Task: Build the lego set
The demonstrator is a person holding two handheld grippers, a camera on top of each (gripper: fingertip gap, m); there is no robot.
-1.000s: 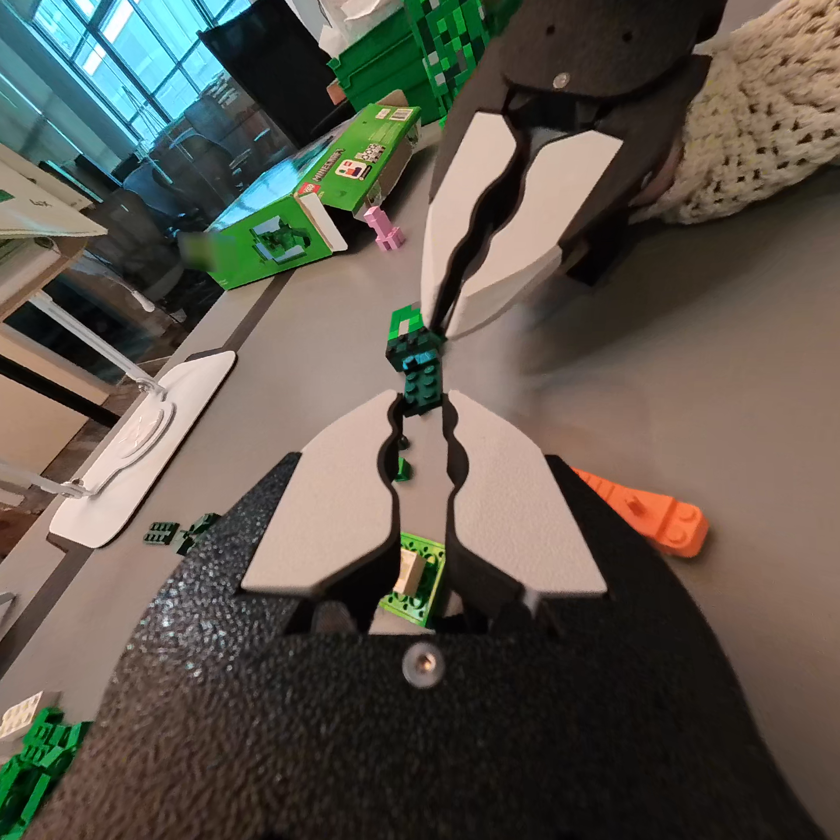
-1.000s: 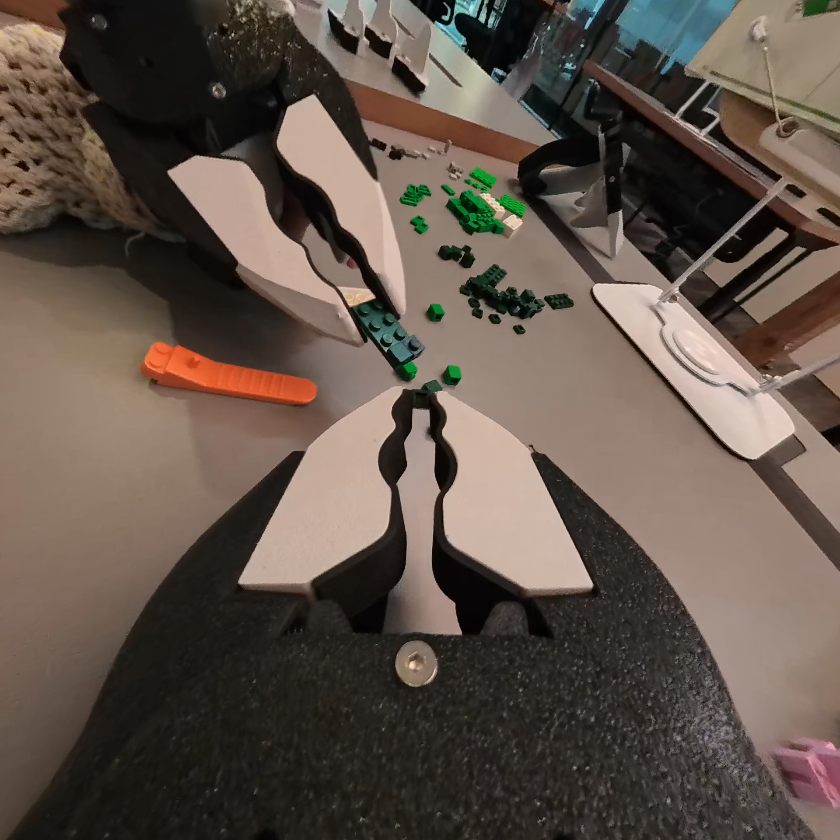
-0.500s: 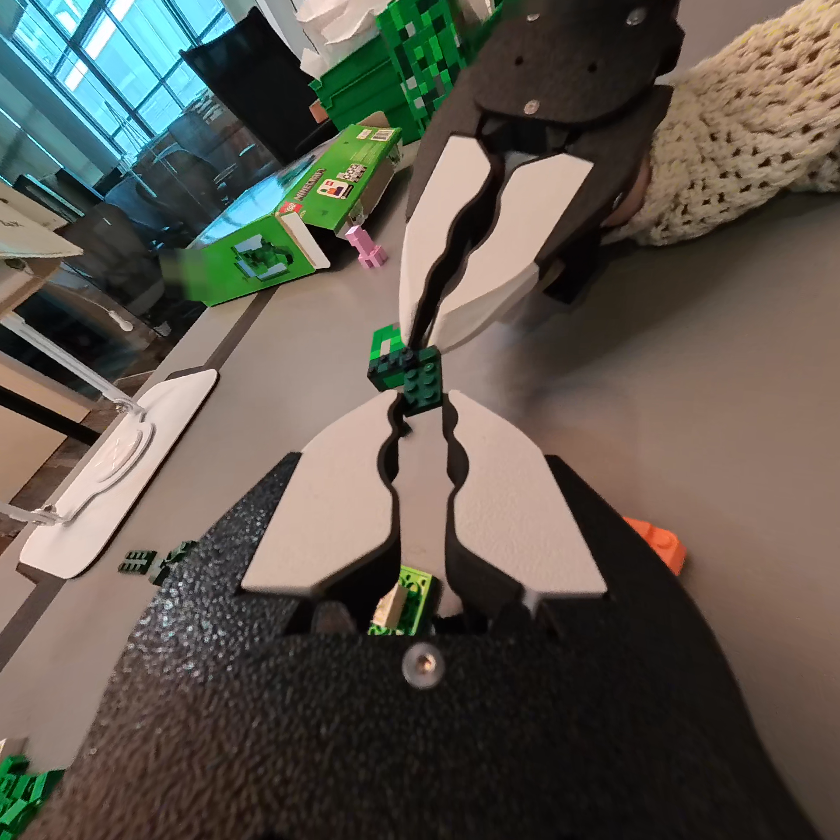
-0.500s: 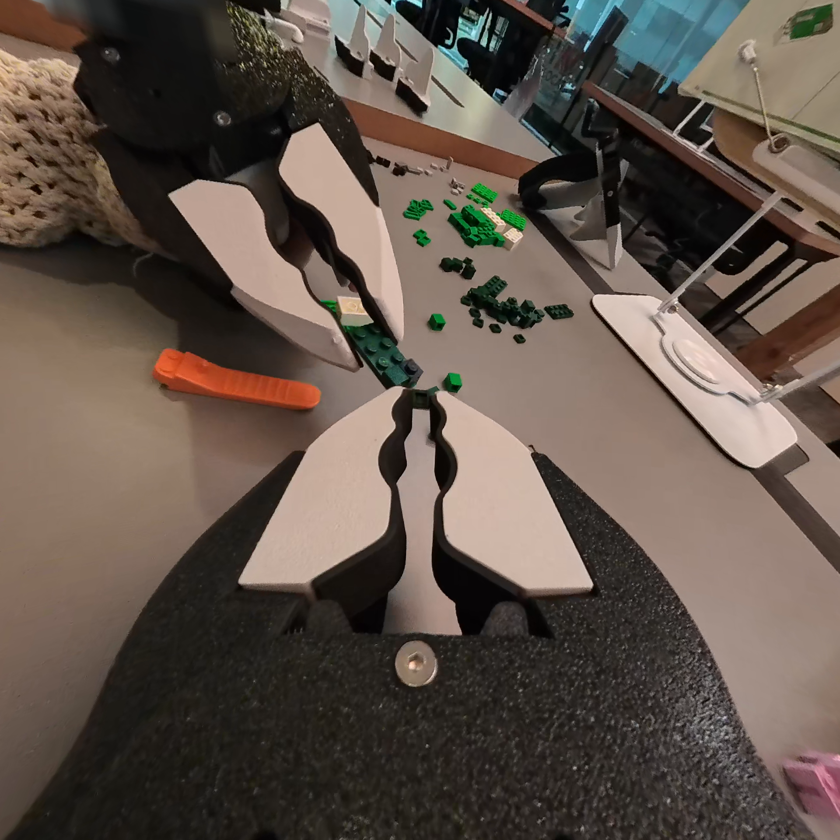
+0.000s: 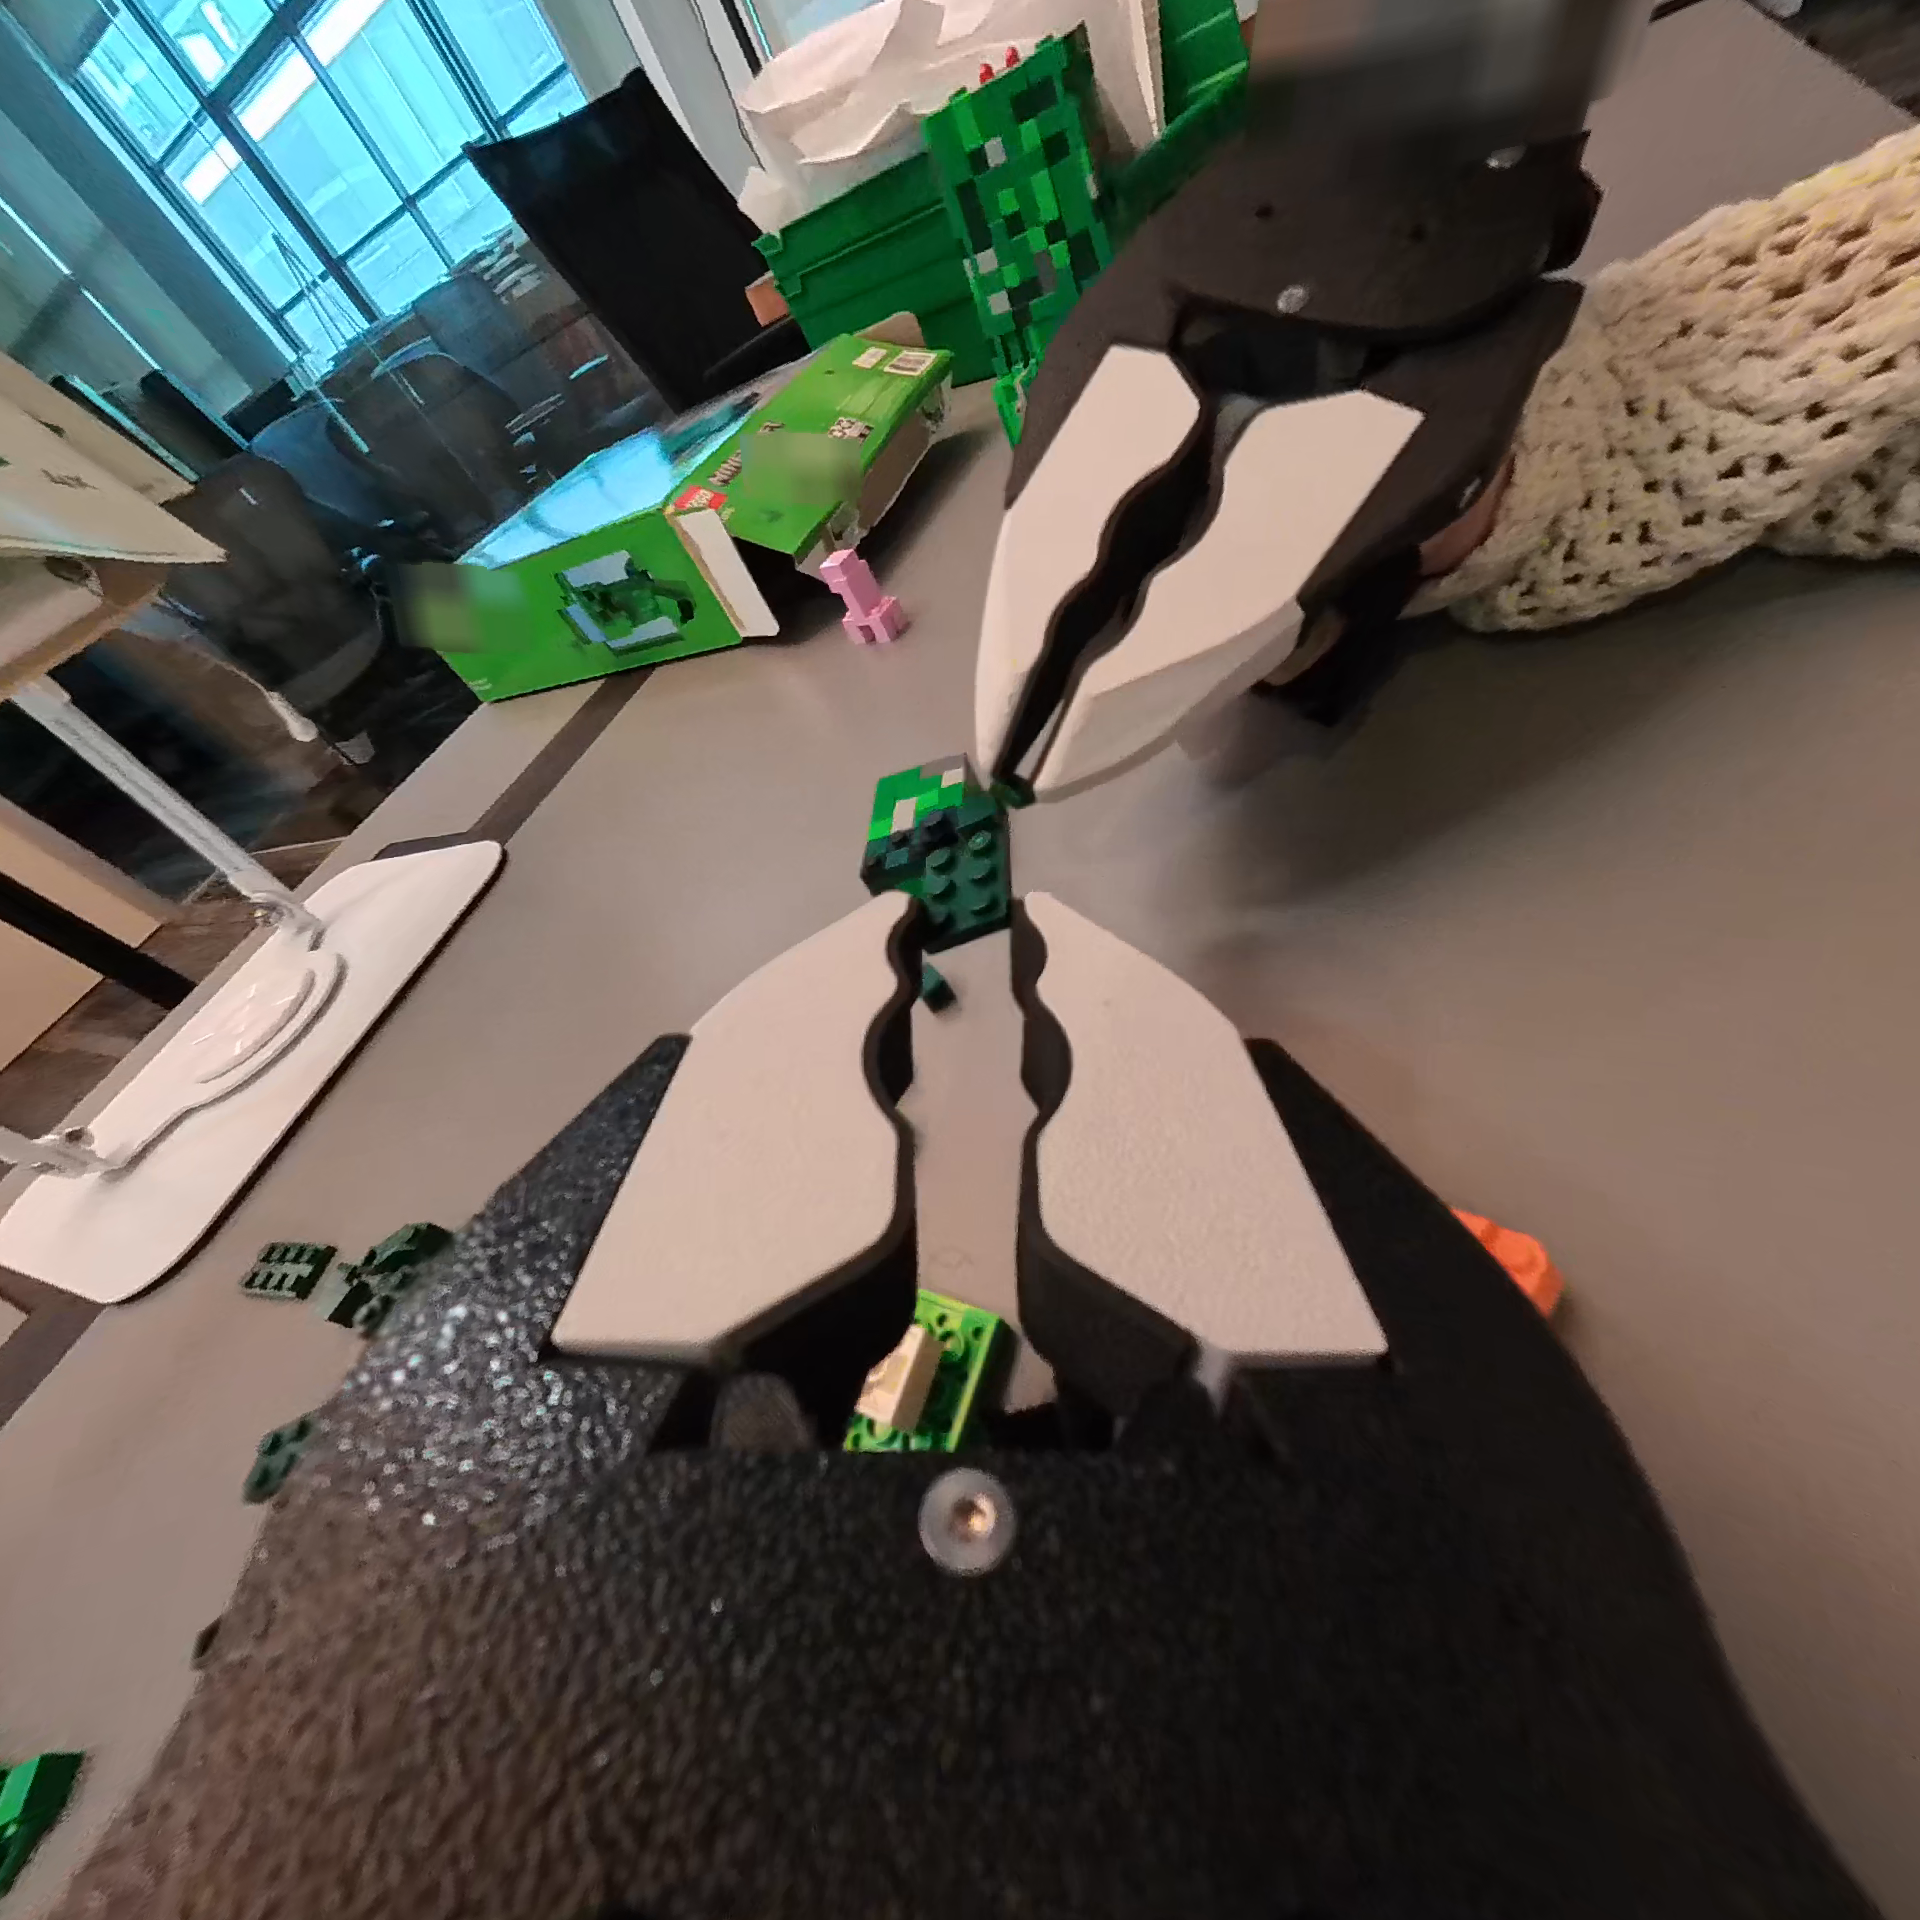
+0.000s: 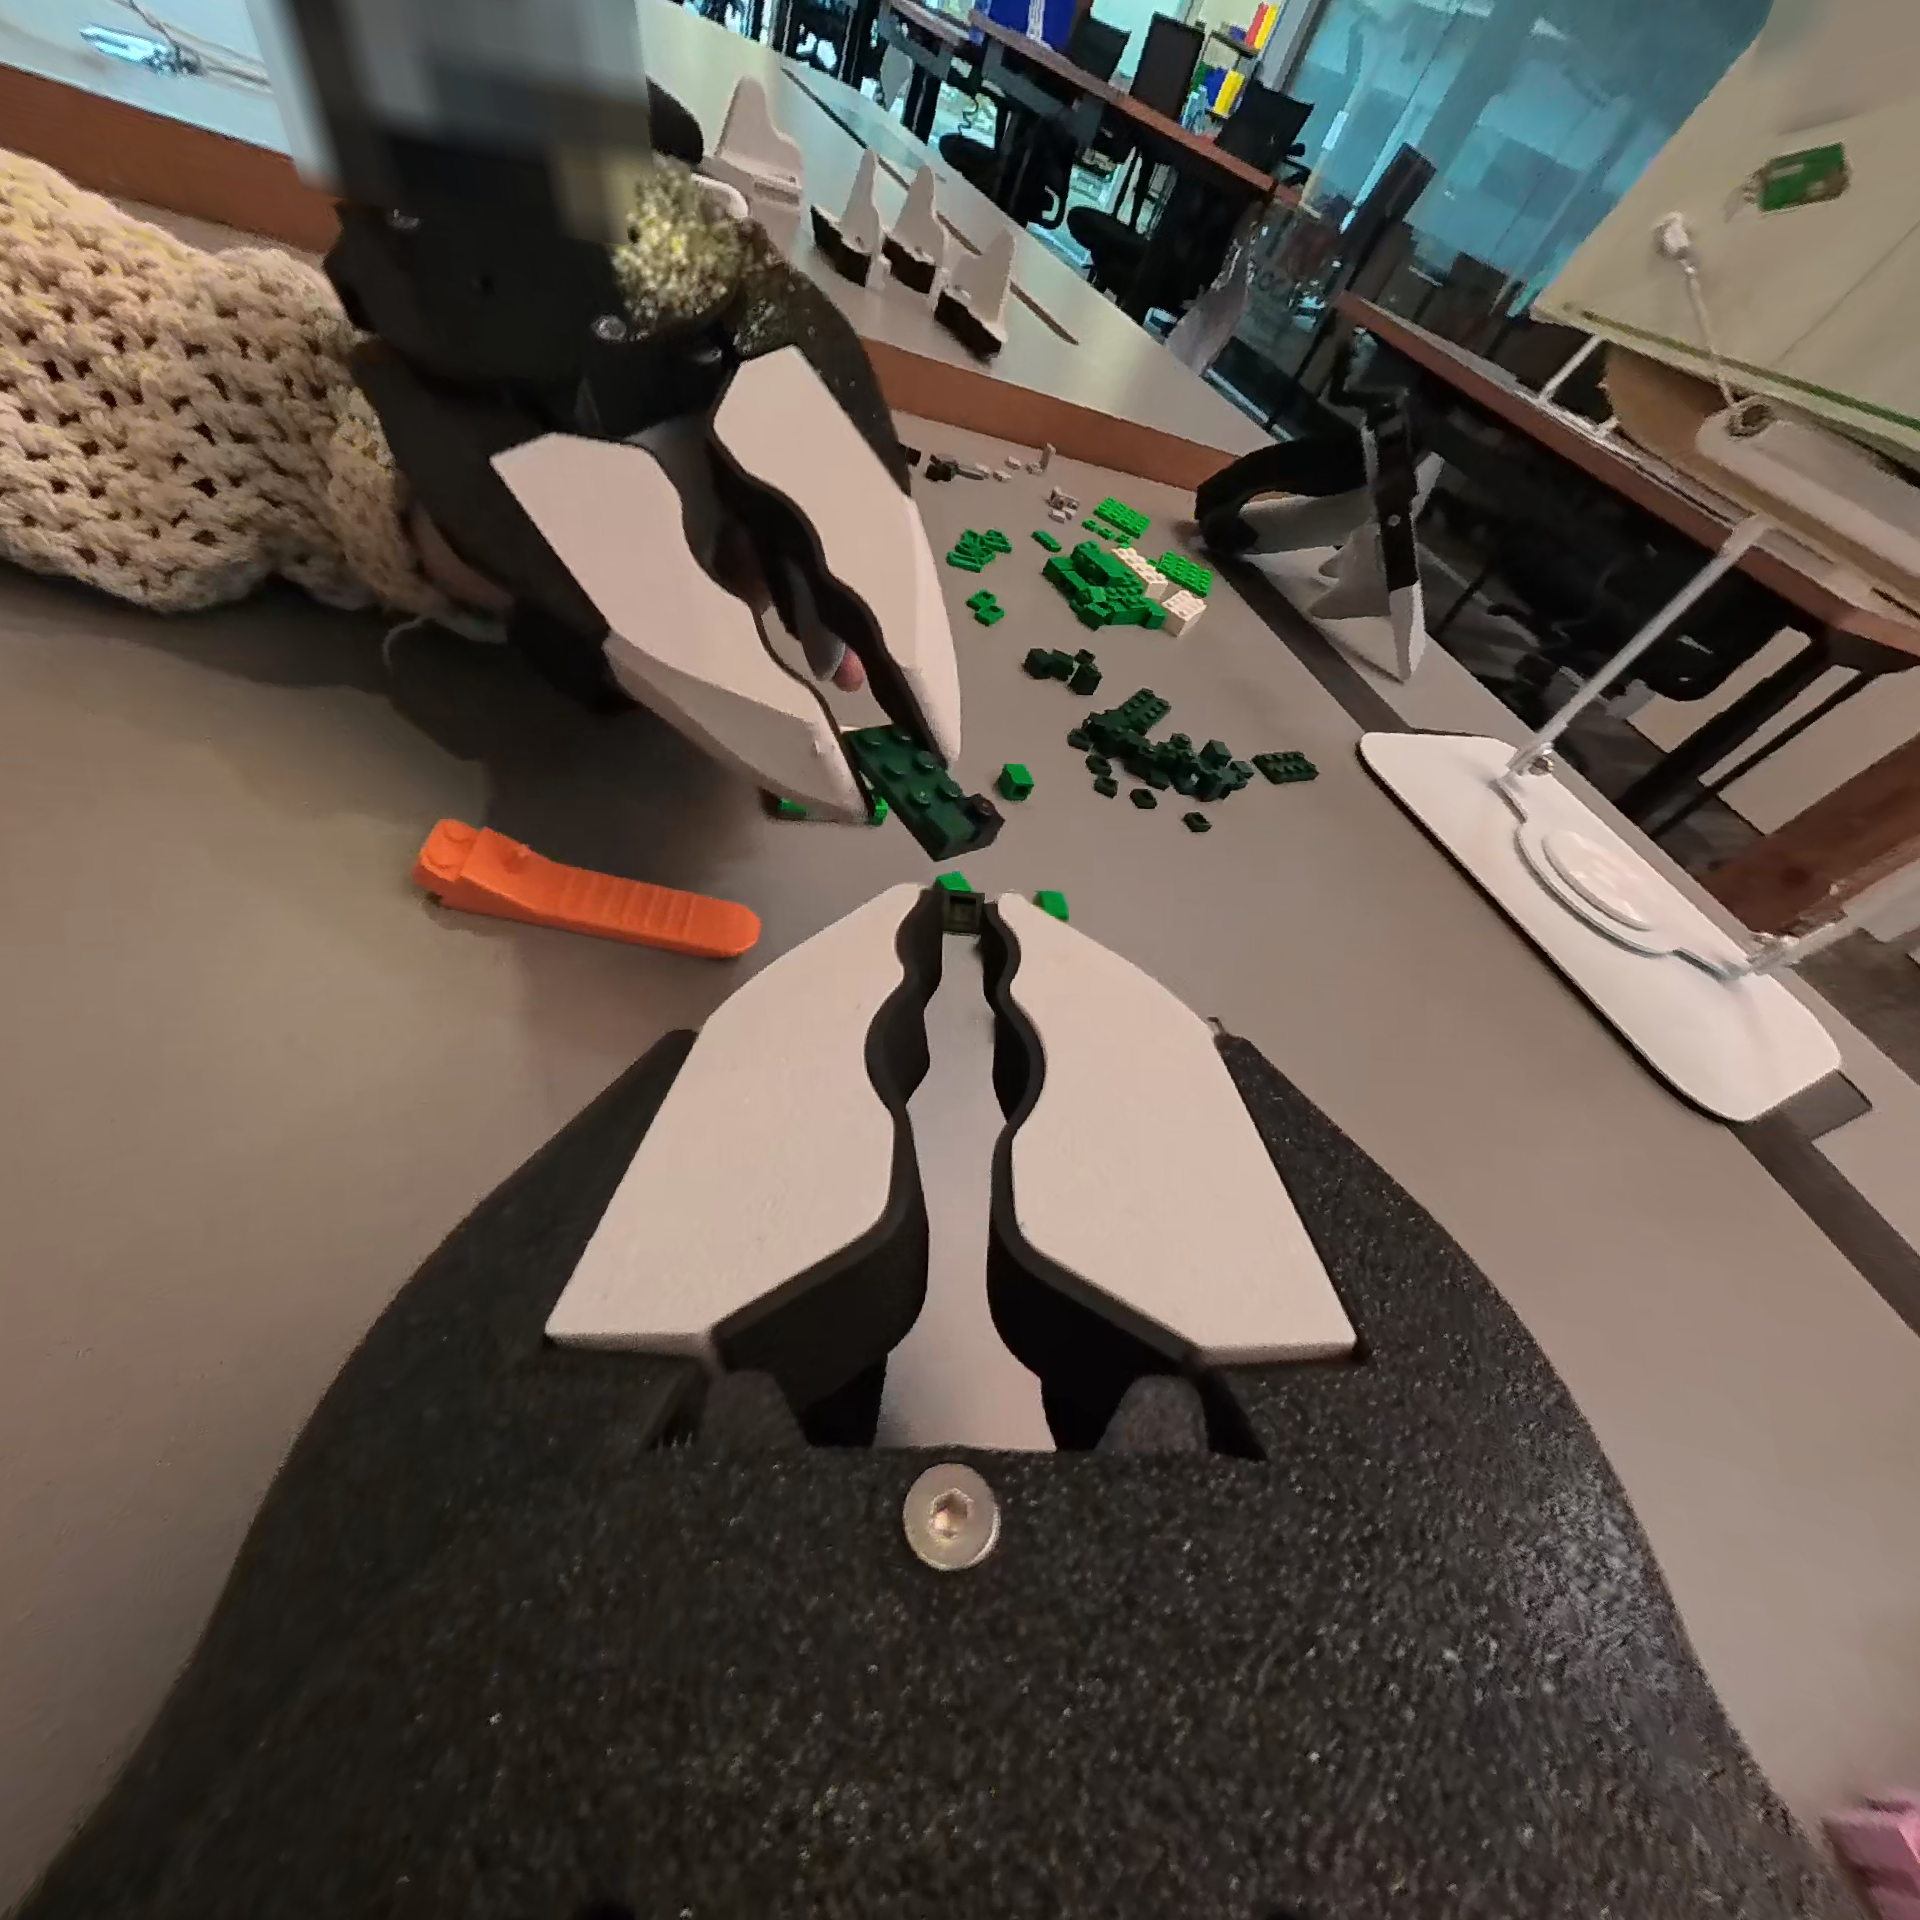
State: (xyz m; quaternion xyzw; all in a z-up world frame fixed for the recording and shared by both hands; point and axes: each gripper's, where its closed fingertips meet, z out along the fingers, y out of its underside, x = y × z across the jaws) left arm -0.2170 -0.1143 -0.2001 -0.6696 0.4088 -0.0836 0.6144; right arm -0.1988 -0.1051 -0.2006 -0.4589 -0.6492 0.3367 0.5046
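My left gripper (image 5: pixel 961 920) is shut on a dark green studded plate assembly (image 5: pixel 948 857) with a bright green and grey block at its far end. It also shows in the right wrist view (image 6: pixel 920 790), held just above the grey table (image 6: pixel 260 1039). My right gripper (image 6: pixel 961 912) is shut on a tiny dark green piece (image 6: pixel 958 914). Its tips sit just short of the plate's free end. In the left wrist view the right gripper (image 5: pixel 1003 784) comes down from above and meets the assembly's far corner.
An orange brick separator (image 6: pixel 582 899) lies left of the tips. Loose green and white bricks (image 6: pixel 1164 743) are scattered beyond. A white stand base (image 6: pixel 1600 914) sits at the right, a green box (image 5: pixel 665 561), a pink figure (image 5: pixel 868 597) and a built green figure (image 5: pixel 1023 197) far off. Knitted sleeves hold both grippers. My left and right fingertips are right by each other.
Both grippers stay shut and tip to tip. The plate assembly has turned so more of its studded face shows. The right gripper's tips have shifted slightly along the plate's end.
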